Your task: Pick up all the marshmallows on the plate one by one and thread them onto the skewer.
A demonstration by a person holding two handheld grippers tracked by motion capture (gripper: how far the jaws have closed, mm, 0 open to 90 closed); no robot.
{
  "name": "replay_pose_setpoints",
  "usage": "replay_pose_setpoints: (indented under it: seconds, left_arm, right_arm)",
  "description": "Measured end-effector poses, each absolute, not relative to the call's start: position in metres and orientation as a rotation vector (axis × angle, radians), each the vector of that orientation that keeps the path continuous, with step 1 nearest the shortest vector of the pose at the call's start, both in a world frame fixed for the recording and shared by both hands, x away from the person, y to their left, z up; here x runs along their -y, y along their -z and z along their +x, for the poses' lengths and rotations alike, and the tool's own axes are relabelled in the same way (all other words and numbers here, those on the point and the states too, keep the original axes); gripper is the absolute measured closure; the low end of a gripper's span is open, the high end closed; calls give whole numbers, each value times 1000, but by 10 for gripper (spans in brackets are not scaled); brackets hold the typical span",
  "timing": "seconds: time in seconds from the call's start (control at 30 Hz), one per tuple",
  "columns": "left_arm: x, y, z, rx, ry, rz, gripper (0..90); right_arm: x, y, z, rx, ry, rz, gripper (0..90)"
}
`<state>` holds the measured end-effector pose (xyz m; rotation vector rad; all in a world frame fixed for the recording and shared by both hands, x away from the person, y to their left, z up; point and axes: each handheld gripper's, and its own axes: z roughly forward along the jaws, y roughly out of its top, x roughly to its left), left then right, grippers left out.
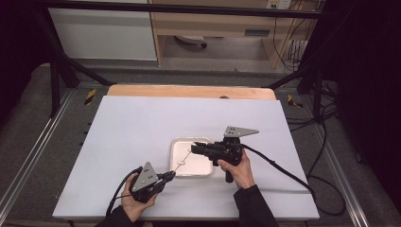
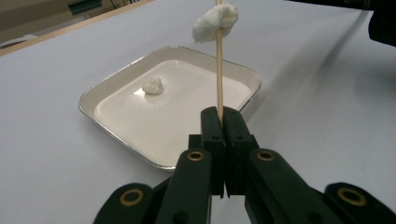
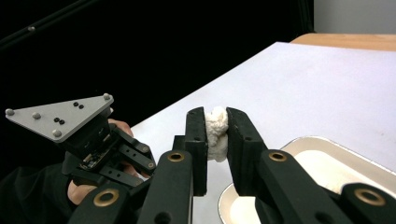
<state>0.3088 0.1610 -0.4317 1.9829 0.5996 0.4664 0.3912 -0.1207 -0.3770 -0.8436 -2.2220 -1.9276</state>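
Observation:
My left gripper [image 1: 169, 175] [image 2: 223, 114] is shut on the base of a thin wooden skewer [image 2: 219, 74] that slants up over a shallow white tray [image 1: 201, 165] [image 2: 116, 79]. A soft white lump [image 2: 215, 22] is threaded on the skewer. Another white lump [image 2: 152, 86] lies in the tray. My right gripper [image 1: 194, 149] [image 3: 215, 116] hovers over the tray's far left corner near the skewer's upper end. It is shut on a third white lump [image 3: 215, 133], which is squeezed between its pads.
The tray [image 3: 327, 142] sits on a white sheet [image 1: 142, 127] over a wooden table. The left gripper's grey plate [image 3: 60, 116] shows in the right gripper view. Cables trail toward the table's front and right. Dark frame bars stand beyond the far edge.

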Motion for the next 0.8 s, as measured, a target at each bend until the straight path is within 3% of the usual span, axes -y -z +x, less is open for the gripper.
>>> replay_pose_setpoints:
  seconds: [0.6, 0.7, 0.8]
  left_arm:
    - [-157, 427, 308, -584, -459, 2006, 888]
    - [-147, 419, 308, -580, -535, 2024, 888]
    - [-155, 424, 312, -625, -458, 1978, 887]
  right_arm:
    - [114, 390, 387, 2314, 1804, -809, 808]
    - [92, 410, 382, 2352, 1631, -720, 801]
    - [81, 409, 383, 2416, 1617, -711, 791]
